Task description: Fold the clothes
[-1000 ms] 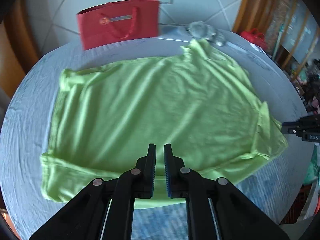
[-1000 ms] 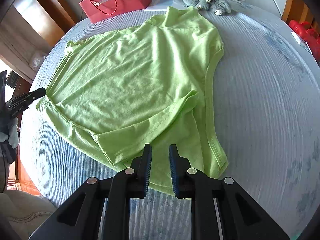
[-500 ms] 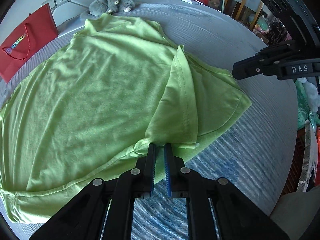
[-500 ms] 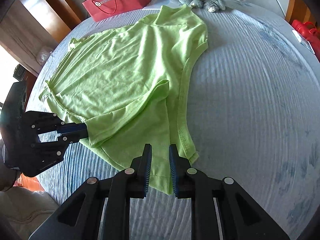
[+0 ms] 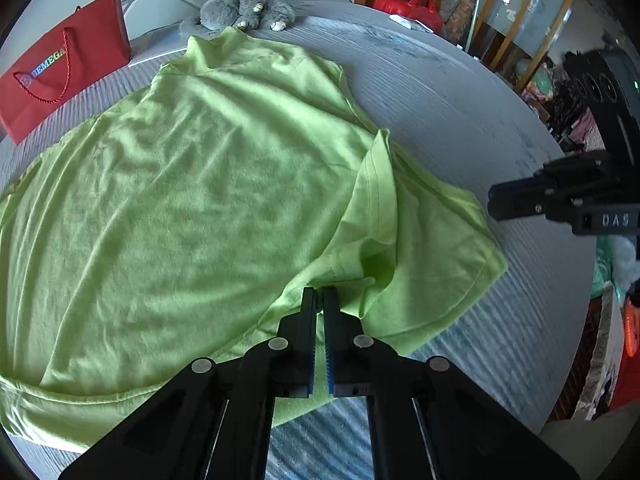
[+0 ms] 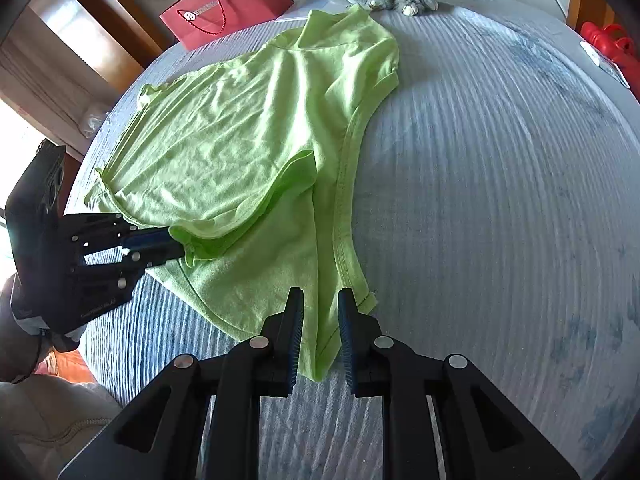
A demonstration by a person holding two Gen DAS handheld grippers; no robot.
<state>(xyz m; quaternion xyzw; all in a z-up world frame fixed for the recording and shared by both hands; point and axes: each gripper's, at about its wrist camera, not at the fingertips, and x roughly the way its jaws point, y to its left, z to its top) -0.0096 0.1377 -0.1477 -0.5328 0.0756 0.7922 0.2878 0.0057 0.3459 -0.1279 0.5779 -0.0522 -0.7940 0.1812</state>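
Note:
A lime green T-shirt (image 5: 192,184) lies spread on a round table with a grey-blue cloth (image 5: 440,92). One hem flap is folded over the body. My left gripper (image 5: 319,294) is shut on the corner of that flap, also seen in the right wrist view (image 6: 182,246). My right gripper (image 6: 319,300) is open, its fingers on either side of the shirt's near hem corner (image 6: 320,356). It shows in the left wrist view (image 5: 496,204) at the right, beyond the shirt's edge.
A red paper bag (image 5: 64,72) and a grey plush toy (image 5: 244,10) sit at the table's far edge, near the shirt's collar. A red bag (image 6: 608,48) lies off the far right. The table's right half (image 6: 500,200) is bare cloth.
My left gripper swung from the shirt's side to the folded flap, closed on its corner and lifted it slightly. My right gripper moved forward over the near hem corner.

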